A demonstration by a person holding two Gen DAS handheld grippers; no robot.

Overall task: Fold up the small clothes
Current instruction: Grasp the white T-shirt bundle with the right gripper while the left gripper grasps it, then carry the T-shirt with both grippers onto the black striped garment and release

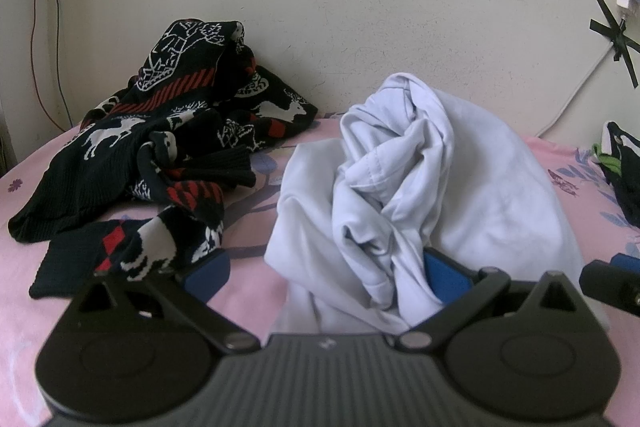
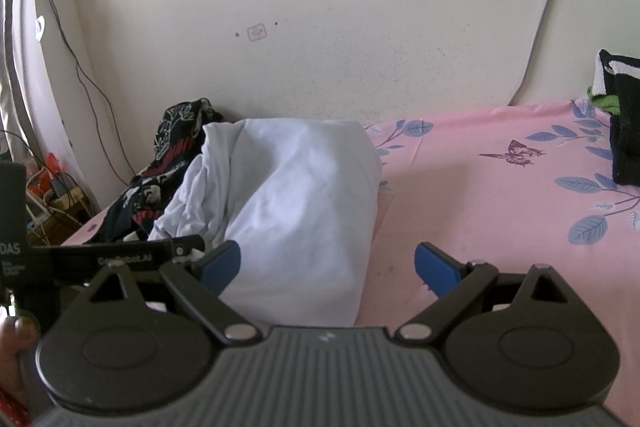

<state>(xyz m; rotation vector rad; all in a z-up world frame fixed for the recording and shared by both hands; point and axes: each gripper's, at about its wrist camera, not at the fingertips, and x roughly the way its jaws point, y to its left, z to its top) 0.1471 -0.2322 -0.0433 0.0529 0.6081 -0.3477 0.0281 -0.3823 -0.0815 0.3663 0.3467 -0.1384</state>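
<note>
Left wrist view showed the left gripper point(image 1: 326, 273) low over the pink bedsheet point(image 1: 248, 291), its jaws spread wide and clenched on nothing. The crumpled white garment point(image 1: 420, 195) lay partly between the two blue pads point(image 1: 208, 273), and its near folds touched the right-hand pad, but the left-hand pad stood apart from the cloth. To the left of it lay the black patterned sweater point(image 1: 140, 147), also unfolded, with one sleeve just beside the left pad. A small dark folded pile point(image 1: 624, 171) sat at the far right edge of the bed.

From the right wrist view, the right gripper point(image 2: 328, 265) was also released and empty. Its left pad touched or overlapped the near right part of the white garment point(image 2: 304, 203), and its other pad was over bare sheet point(image 2: 500, 211).

I judged that the step in hand was the first grasp on the white garment, so folding itself was not yet begun. The next move would call for both grippers to find an edge or a corner, each on its own side, close on a single layer if possible, and lift to shake the cloth flat. The bunched folds in the middle could be caught by mistake.
</note>
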